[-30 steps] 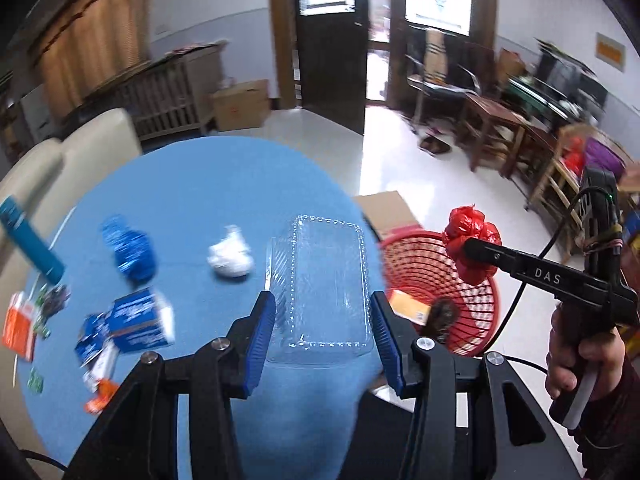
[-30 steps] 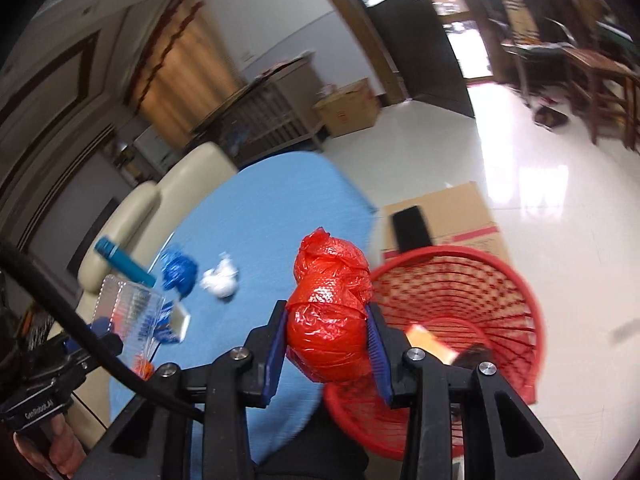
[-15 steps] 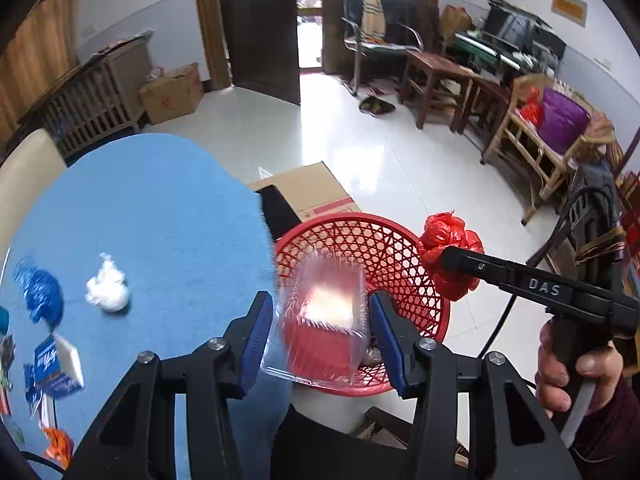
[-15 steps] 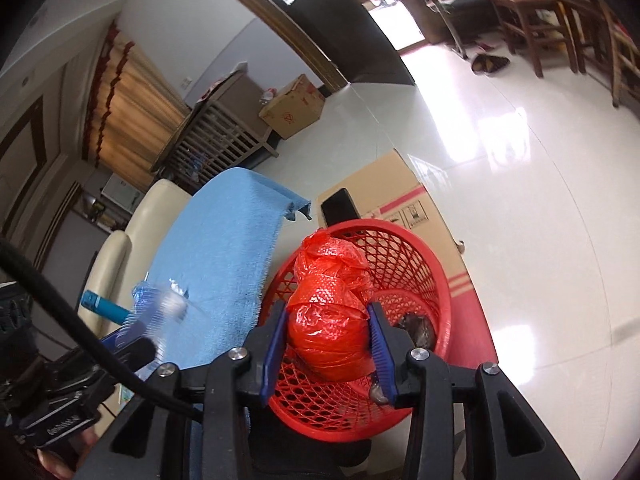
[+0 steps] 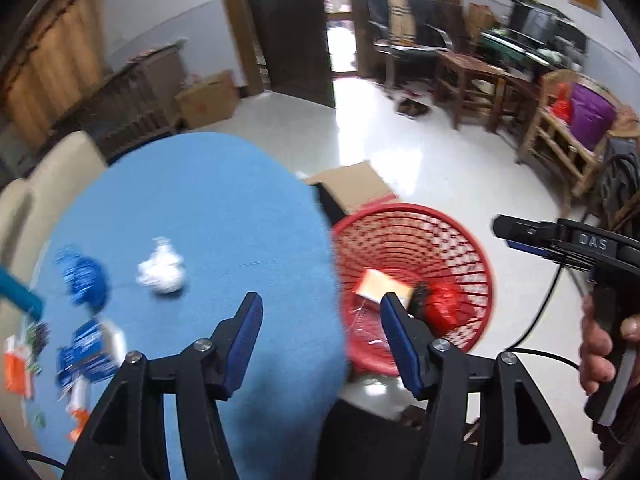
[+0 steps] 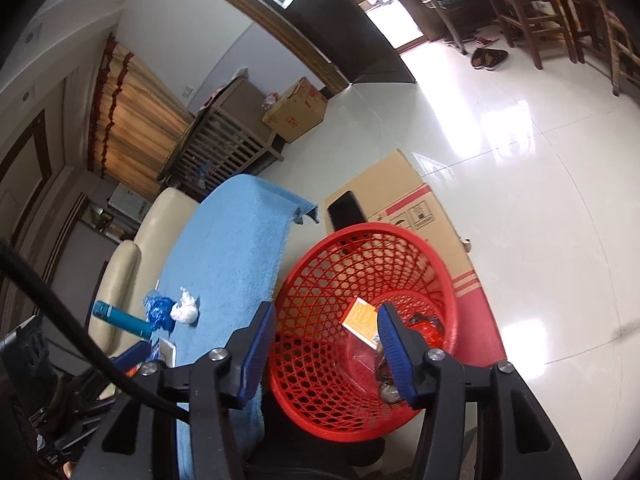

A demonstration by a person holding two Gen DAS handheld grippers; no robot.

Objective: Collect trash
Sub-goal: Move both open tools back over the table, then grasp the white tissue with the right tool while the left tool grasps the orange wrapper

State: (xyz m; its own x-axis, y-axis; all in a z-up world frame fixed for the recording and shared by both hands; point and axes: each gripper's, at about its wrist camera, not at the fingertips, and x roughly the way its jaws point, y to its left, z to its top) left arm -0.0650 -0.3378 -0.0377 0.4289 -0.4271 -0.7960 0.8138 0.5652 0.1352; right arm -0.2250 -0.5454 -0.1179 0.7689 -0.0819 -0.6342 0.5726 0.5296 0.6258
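Light: bright daylight via doorway [image 5: 340,16] | Glare: on white floor [image 6: 520,152] | Blur: left wrist view motion-smeared; right sharp | Distortion: fisheye, dark corners

The red basket [image 6: 436,280] is glossy plastic lattice. A matt, nappy blue cloth [image 6: 236,240] covers the counter. At three o'clock the tiled floor [image 6: 540,184] shines smooth beside plain brown cardboard [image 6: 404,188].

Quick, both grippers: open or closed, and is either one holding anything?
Left gripper: open, jaws just been opening, holding nothing.
Right gripper: open, jaws just been opening, holding nothing; red basket below.
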